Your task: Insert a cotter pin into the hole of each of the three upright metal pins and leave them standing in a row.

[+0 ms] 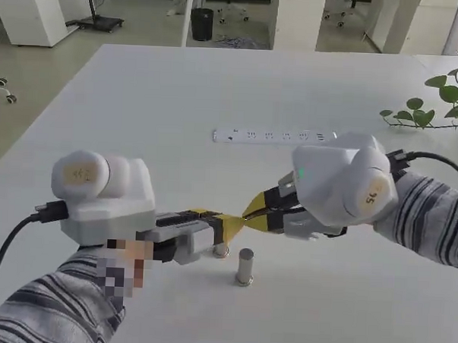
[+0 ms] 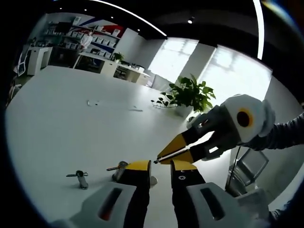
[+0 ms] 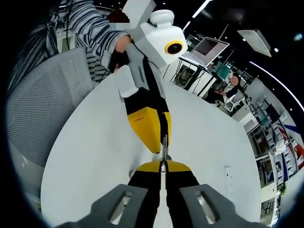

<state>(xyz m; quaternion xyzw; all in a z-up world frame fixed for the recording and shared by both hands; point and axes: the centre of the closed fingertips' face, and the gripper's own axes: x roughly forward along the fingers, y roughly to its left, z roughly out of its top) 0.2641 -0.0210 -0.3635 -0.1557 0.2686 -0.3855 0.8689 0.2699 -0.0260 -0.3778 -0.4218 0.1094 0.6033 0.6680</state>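
Observation:
My right gripper (image 1: 251, 215) (image 3: 162, 166) is shut on a thin cotter pin (image 3: 164, 151), which sticks out toward the yellow jaws of my left gripper (image 1: 215, 222) (image 2: 160, 165). The two grippers meet tip to tip just above the table. The left jaws stand a little apart, with nothing clearly between them. One upright metal pin (image 1: 245, 266) stands free near me. Another metal pin (image 1: 221, 251) sits under the left jaw tips, partly hidden. In the left gripper view a pin (image 2: 120, 170) beside the jaw and a farther pin (image 2: 80, 178) each carry a cotter pin.
A white power strip (image 1: 272, 135) lies across the middle of the white table (image 1: 140, 122). A leafy plant (image 1: 445, 97) (image 2: 190, 95) stands at the table's right edge. Cables trail from both grippers. Chairs and desks stand beyond the table.

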